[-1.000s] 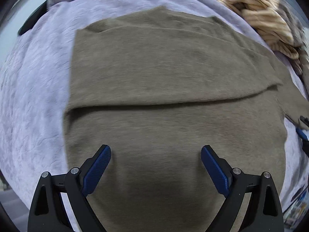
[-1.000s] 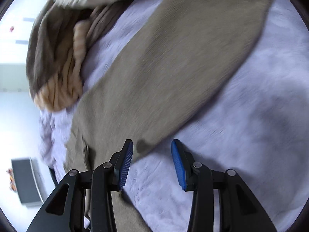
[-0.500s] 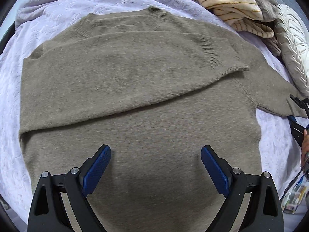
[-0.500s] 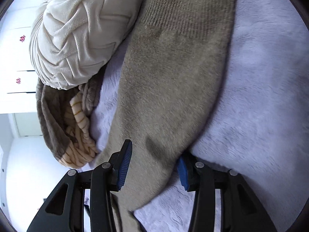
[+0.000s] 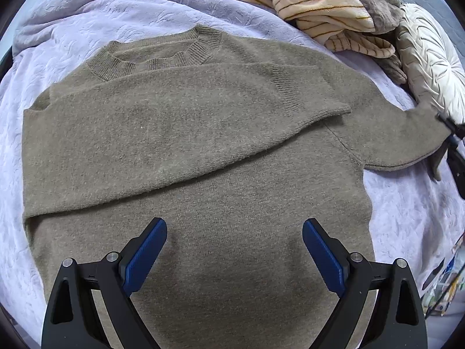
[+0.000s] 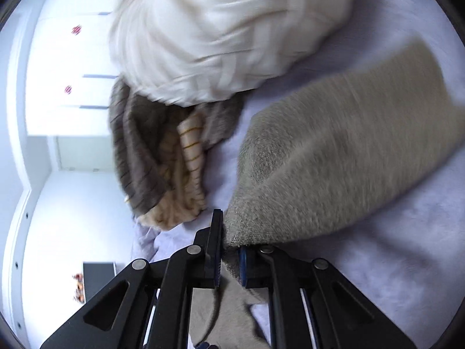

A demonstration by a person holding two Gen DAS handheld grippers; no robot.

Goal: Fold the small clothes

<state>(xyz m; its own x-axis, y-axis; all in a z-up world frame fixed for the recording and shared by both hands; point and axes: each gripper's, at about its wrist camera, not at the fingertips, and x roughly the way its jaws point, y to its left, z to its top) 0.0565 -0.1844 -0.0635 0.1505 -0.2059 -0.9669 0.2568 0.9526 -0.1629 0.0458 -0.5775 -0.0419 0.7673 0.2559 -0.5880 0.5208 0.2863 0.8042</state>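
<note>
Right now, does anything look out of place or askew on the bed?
Nothing damaged. The olive-brown knit sweater lies flat with one sleeve folded across; the other sleeve is lifted, pinched in the right gripper. A striped cream garment lies crumpled nearby.

The right gripper [image 6: 228, 250], whose jaws stand apart around the sleeve [image 6: 334, 174] half a second earlier, has just closed and now pinches the cuff, which bunches and lifts off the blanket [image 6: 392, 261]. In its view the cushion [image 6: 221, 29] slides from 10 o'clock toward 12 and fills the top, and the striped pile [image 6: 174, 168] moves toward the centre. In the left view the sweater [image 5: 189, 145] drifts toward 3 o'clock: its collar [image 5: 157, 55] comes into sight near 11, and the sleeve end at 3 now rises to the right gripper [image 5: 453, 133].
</note>
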